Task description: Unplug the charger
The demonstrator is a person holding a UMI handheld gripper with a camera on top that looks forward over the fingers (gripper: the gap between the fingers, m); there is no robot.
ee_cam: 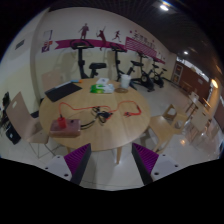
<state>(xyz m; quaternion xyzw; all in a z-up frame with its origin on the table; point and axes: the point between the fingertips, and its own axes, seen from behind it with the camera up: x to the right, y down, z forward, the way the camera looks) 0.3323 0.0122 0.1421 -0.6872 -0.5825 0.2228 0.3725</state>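
A round wooden table [125, 125] stands well beyond my fingers. On it lie a red object [68, 125], a small dark plug-like thing with dark cables [99, 116], and an orange cable [126, 103]. They are too small for me to tell which one is the charger. My gripper [112, 163] is open and empty. Its two purple pads [80, 160] stand wide apart above the pale floor, short of the table, and nothing is between them.
A black flat item [62, 91] and a green-and-white object [101, 88] lie on the far side of the table. Wooden chairs stand at the left [20, 115] and right [186, 110]. Exercise bikes [125, 72] line the back wall.
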